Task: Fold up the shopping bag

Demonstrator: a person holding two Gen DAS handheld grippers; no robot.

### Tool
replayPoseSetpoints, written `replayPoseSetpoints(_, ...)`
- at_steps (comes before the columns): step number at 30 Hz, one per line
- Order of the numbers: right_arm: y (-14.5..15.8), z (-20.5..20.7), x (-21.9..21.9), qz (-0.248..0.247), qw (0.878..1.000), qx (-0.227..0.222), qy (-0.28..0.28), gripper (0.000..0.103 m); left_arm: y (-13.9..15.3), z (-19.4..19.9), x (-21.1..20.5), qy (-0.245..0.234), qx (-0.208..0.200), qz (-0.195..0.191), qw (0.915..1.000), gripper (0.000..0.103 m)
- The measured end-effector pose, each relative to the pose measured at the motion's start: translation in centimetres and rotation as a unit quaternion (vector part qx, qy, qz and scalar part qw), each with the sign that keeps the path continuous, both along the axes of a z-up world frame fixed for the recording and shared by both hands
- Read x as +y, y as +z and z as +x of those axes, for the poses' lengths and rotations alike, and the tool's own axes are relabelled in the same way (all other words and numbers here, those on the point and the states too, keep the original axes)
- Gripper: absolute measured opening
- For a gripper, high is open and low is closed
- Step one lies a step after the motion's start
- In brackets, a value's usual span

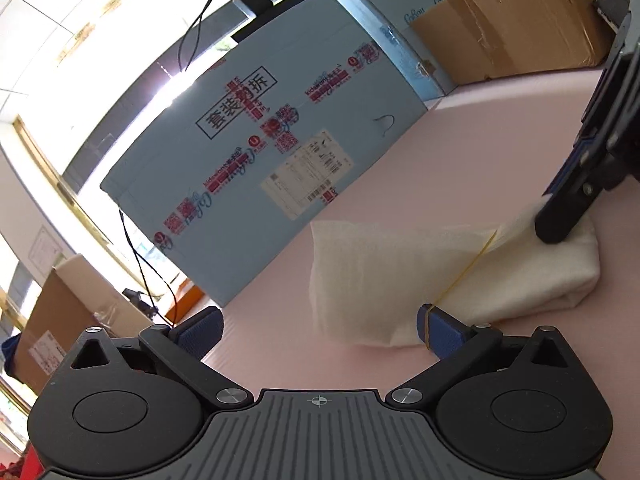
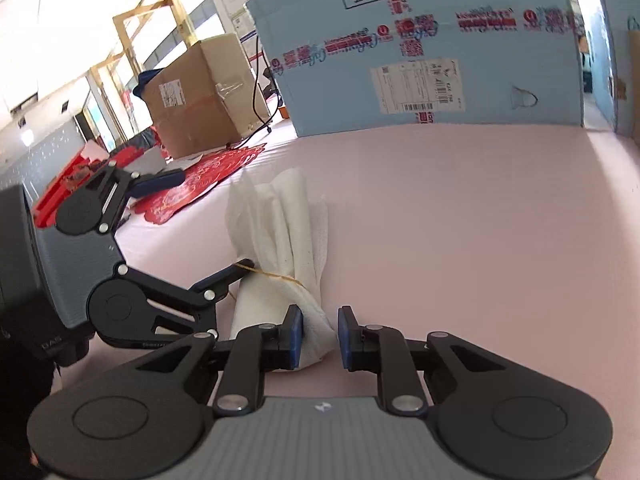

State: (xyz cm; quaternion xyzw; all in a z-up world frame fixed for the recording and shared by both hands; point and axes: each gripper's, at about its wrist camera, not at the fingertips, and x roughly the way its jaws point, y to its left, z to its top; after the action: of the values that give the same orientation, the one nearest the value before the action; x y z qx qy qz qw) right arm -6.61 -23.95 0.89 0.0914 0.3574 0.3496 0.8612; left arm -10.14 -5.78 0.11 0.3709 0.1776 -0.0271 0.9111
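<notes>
The white shopping bag (image 1: 460, 276) lies rolled into a bundle on the pink table; it also shows in the right wrist view (image 2: 288, 240). A yellow rubber band (image 1: 464, 274) is looped over my left gripper's right finger (image 1: 438, 330) and stretches to the bundle. My left gripper (image 1: 320, 330) is open wide beside the bag. My right gripper (image 2: 320, 334) is open a little, with the bundle's near end between its pads and touching the left pad (image 2: 295, 336). In the left wrist view the right gripper (image 1: 560, 220) rests on the bundle's end.
A large light-blue carton (image 1: 256, 140) stands at the back of the pink table (image 1: 480, 152), with a brown cardboard box (image 1: 516, 20) beside it. In the right wrist view, red paper cutouts (image 2: 200, 184) and another brown box (image 2: 200, 96) lie at the left.
</notes>
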Motion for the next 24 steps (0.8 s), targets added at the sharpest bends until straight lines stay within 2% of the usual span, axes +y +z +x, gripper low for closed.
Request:
replayPoseSetpoints(2,-0.5,0.9,-0.8,0.035,0.999,0.036,-0.012,0.018,-0.1,-0.3,0.7,-0.001,-0.016,0.021,0.9996,0.103)
replayPoseSetpoints(4,-1.0,1.9,-1.8,0.072,0.994,0.074,-0.020,0.016,-0.4,-0.4,0.9,-0.030,-0.051,0.069,0.9959,0.103)
replayPoseSetpoints(6,-1.3,2.4,-2.1,0.084,0.992,0.088,-0.020,0.015,-1.2,-0.2,0.9,-0.075,-0.103,0.148,0.9807,0.103)
replayPoseSetpoints(8,-1.3,2.6,-2.1,0.084,0.992,0.092,-0.019,0.015,-1.8,0.5,1.1,-0.128,-0.141,0.188,0.9636,0.103)
replayPoseSetpoints(9,-1.2,2.5,-2.0,0.079,0.993,0.086,-0.016,0.015,-2.0,0.8,1.2,-0.151,-0.147,0.195,0.9578,0.103)
replayPoseSetpoints(11,-0.9,2.1,-1.5,0.058,0.997,0.058,-0.004,0.015,-0.5,1.4,1.7,-0.195,-0.099,0.147,0.9647,0.103)
replayPoseSetpoints(13,-0.5,1.4,-0.8,0.029,0.999,0.029,0.003,0.015,1.8,2.4,2.9,-0.225,-0.017,0.058,0.9724,0.103)
replayPoseSetpoints(15,-0.2,1.0,-0.1,0.007,1.000,0.008,0.008,0.016,4.2,3.6,5.2,-0.226,0.057,-0.046,0.9714,0.103)
replayPoseSetpoints(17,0.1,0.5,0.4,-0.012,1.000,-0.011,0.012,0.017,5.4,4.0,6.7,-0.205,0.084,-0.102,0.9698,0.103)
replayPoseSetpoints(20,0.4,-0.3,1.1,-0.037,0.998,-0.044,0.015,0.018,5.9,3.3,6.7,-0.208,0.074,-0.129,0.9666,0.103)
replayPoseSetpoints(21,0.5,-0.5,1.4,-0.045,0.998,-0.053,0.015,0.018,5.8,3.0,6.1,-0.214,0.071,-0.125,0.9661,0.103)
replayPoseSetpoints(24,0.8,-1.3,2.0,-0.061,0.994,-0.085,0.015,0.019,4.5,2.5,3.1,-0.235,0.082,-0.073,0.9657,0.103)
